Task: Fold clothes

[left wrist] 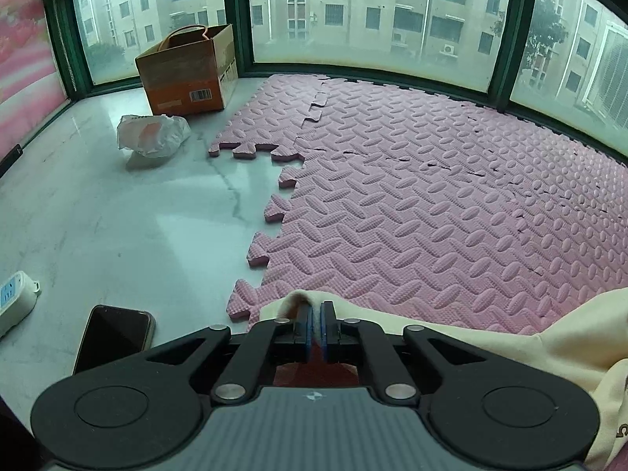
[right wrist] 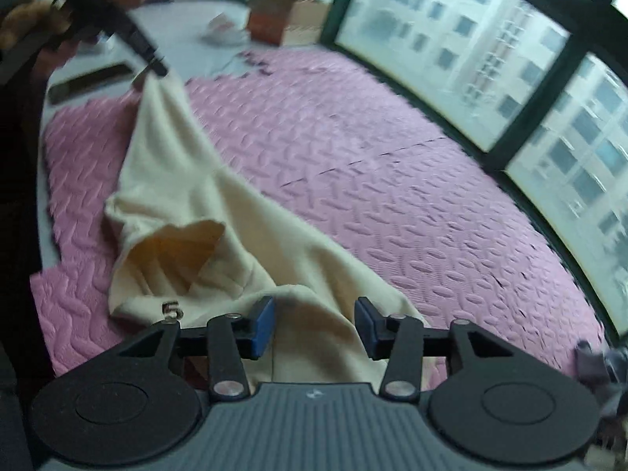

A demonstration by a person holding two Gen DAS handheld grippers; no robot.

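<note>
My left gripper (left wrist: 316, 314) has its jaws pinched tight on a corner of the cream garment (left wrist: 549, 337), a small fold of cloth poking up just ahead of the blue pads. From there the fabric trails off to the right of those jaws and lies across the pink foam mat (left wrist: 412, 196). My right gripper (right wrist: 314, 322) stands with its jaws apart, and the garment (right wrist: 184, 180) runs between them without either pad pressing on it. Ahead and to the left of the right jaws the cloth bunches into an open sleeve or hem with a small "5" printed near its edge, then stretches up to the left gripper (right wrist: 157, 66). Left of my left jaws, on the pale marble sill, lie a dark phone (left wrist: 114, 333) and a white power strip (left wrist: 15, 302); farther ahead stand a cardboard box (left wrist: 188, 74) and a crumpled plastic bag (left wrist: 151, 133).
</note>
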